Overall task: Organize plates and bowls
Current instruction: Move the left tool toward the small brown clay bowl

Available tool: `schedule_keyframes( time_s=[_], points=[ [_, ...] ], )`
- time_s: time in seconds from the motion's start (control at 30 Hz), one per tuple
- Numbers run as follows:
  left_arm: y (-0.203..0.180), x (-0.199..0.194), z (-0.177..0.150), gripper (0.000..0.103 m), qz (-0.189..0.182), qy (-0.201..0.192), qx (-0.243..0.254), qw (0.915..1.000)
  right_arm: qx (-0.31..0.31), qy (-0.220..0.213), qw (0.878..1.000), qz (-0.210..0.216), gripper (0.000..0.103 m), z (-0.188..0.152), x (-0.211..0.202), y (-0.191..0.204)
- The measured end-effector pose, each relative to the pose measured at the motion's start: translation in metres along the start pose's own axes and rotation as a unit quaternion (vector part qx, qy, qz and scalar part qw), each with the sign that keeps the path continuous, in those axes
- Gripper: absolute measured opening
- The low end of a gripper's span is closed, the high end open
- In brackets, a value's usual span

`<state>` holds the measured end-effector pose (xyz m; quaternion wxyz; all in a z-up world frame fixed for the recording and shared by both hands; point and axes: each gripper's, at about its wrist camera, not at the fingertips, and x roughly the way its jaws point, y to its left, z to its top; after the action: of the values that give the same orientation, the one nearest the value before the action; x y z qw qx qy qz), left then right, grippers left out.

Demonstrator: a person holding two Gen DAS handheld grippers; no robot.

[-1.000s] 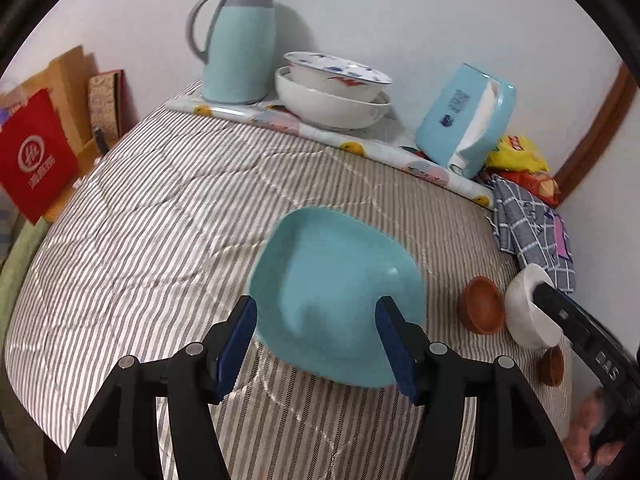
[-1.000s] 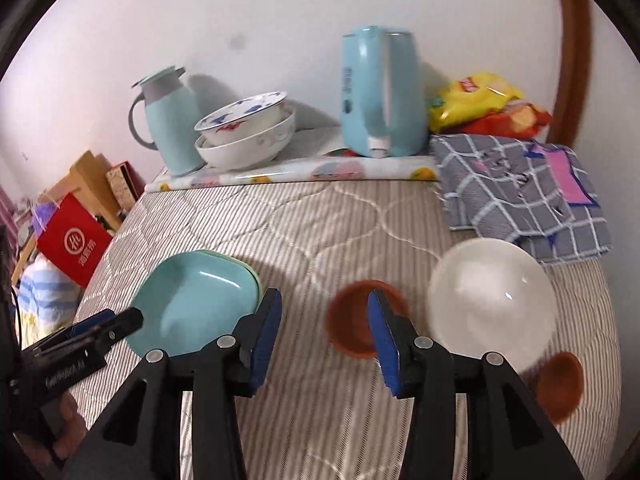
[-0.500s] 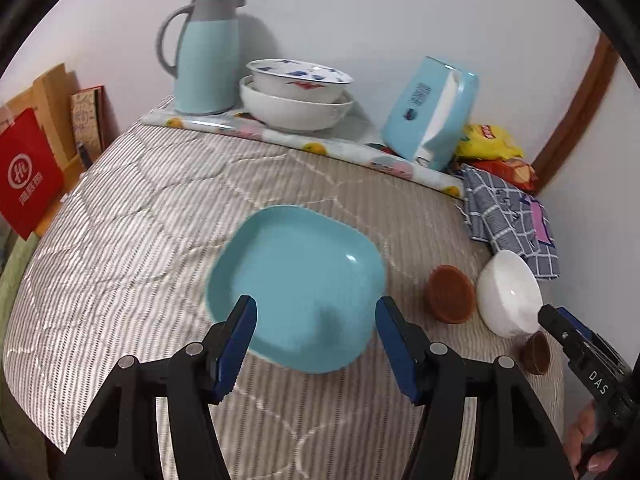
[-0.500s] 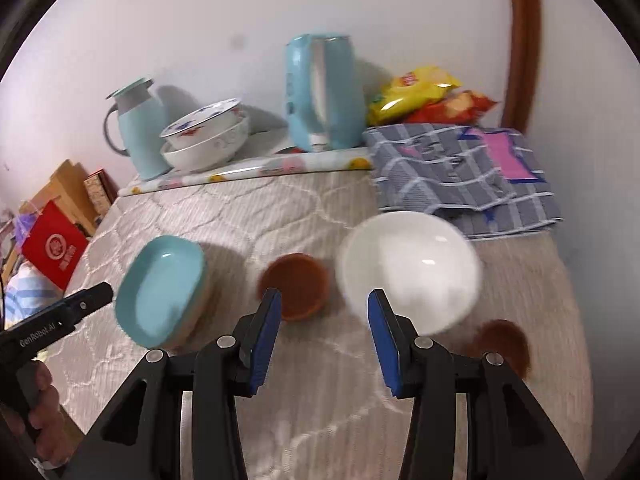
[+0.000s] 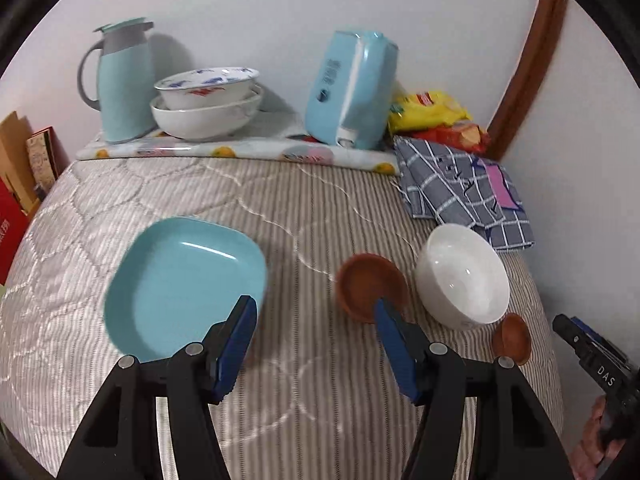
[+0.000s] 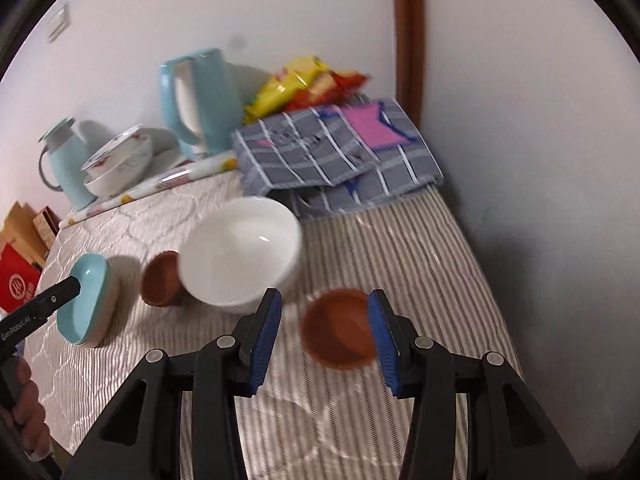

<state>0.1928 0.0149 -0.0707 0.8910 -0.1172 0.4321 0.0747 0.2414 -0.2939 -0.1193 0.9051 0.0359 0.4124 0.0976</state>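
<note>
the right finger (image 5: 394, 344) of the left gripper is covering the near rim of the larger brown bowl (image 5: 370, 286), and its left finger (image 5: 236, 338) is overlapping the near corner of the blue plate (image 5: 180, 280). the right gripper (image 5: 592, 360) is being cut off right of that bowl by the left wrist picture's edge, its fingertips out of sight. in the right wrist view the white bowl (image 6: 240, 254) is hiding the right side of the larger brown bowl (image 6: 160, 278), while the small brown bowl (image 6: 340, 328) is smearing with motion blur. far behind the white bowl, the print on the snack bags (image 6: 304, 84) is staying too blurred to read. the red box (image 6: 16, 286) is running off the picture's left edge.
</note>
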Motion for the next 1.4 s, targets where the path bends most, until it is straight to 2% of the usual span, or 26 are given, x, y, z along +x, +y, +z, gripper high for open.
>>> schedule_keyframes(
  time_s=[0.07, 0.27, 0.47, 0.67, 1.03, 1.17, 1.4],
  points=[
    [-0.008, 0.011, 0.001, 0.060, -0.002, 0.017, 0.005, 0.9998, 0.011, 0.011, 1.000, -0.003, 0.045, -0.003, 0.007, -0.012],
    [-0.022, 0.032, 0.003, 0.060, 0.014, 0.027, 0.017, 0.9994, 0.020, 0.028, 0.999, -0.012, 0.045, -0.012, 0.020, -0.033],
    [-0.027, 0.052, 0.004, 0.060, 0.034, 0.035, 0.024, 0.9985, 0.021, 0.032, 0.999, -0.014, 0.045, -0.016, 0.031, -0.043],
    [-0.029, 0.065, 0.007, 0.060, 0.034, 0.042, 0.020, 0.9983, 0.025, 0.040, 0.999, -0.010, 0.045, -0.018, 0.043, -0.050],
    [-0.030, 0.091, 0.009, 0.060, 0.038, 0.054, 0.015, 0.9977, 0.024, 0.066, 0.998, 0.006, 0.045, -0.021, 0.070, -0.047],
    [-0.031, 0.101, 0.012, 0.060, 0.041, 0.063, 0.014, 0.9971, 0.021, 0.073, 0.997, 0.005, 0.039, -0.024, 0.080, -0.044],
    [-0.029, 0.115, 0.012, 0.057, 0.038, 0.074, 0.010, 0.9965, 0.018, 0.067, 0.998, 0.006, 0.038, -0.025, 0.088, -0.043]
  ],
)
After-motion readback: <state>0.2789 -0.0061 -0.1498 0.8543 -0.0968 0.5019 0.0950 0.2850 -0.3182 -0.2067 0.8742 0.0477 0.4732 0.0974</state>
